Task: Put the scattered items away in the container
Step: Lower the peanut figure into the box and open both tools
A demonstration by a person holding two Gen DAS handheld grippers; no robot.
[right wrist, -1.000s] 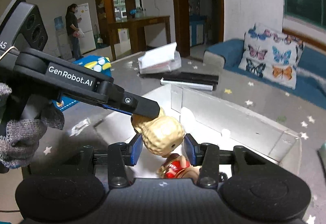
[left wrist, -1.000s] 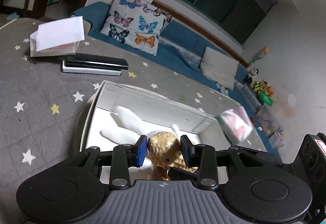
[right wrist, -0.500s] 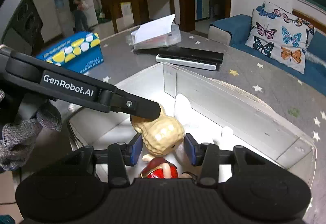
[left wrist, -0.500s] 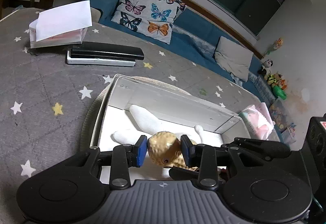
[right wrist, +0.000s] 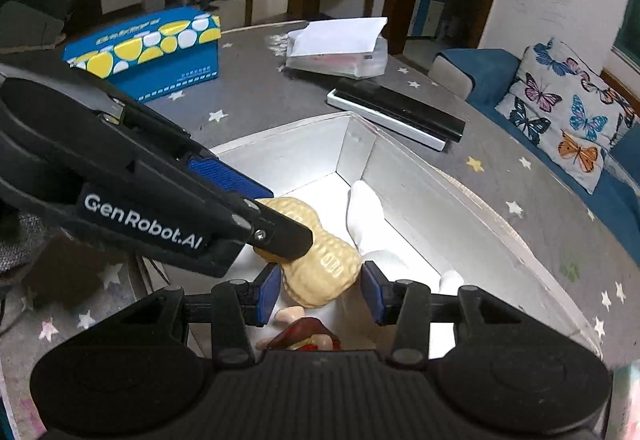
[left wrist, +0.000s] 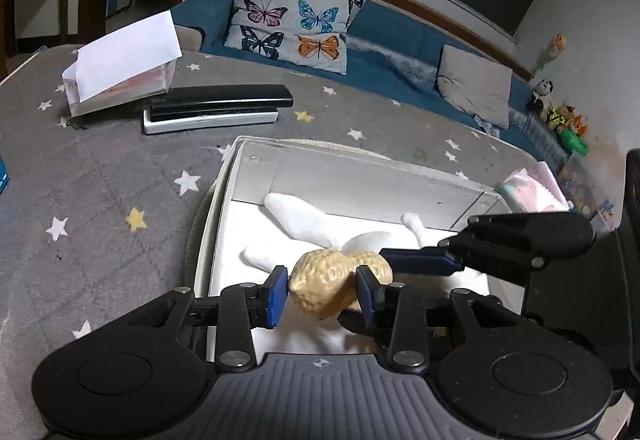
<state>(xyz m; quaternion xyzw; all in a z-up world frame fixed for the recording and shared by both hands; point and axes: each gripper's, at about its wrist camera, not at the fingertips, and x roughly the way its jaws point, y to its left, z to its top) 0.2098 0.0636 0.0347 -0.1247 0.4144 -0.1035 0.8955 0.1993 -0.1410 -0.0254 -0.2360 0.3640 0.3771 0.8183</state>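
A tan peanut-shaped toy (left wrist: 328, 286) hangs just above the floor of the white open box (left wrist: 360, 180). My left gripper (left wrist: 322, 296) is shut on one lobe of it. My right gripper (right wrist: 318, 292) stands around the other lobe (right wrist: 324, 264) with a gap at each pad, so it is open. A white sock (left wrist: 304, 218) and a small red and skin-toned figure (right wrist: 304, 338) lie in the box under the peanut. The right gripper's fingers (left wrist: 424, 262) reach in from the right in the left wrist view.
On the grey star-patterned cloth (left wrist: 100, 180) behind the box lie a black and white flat device (left wrist: 216, 108) and a clear pack with white paper (left wrist: 120, 60). A blue and yellow tissue box (right wrist: 148, 52) stands at the far left. A pink packet (left wrist: 532, 192) lies right of the box.
The peanut has come down into the box. My right gripper's pads have parted from it, while the left gripper keeps its hold.
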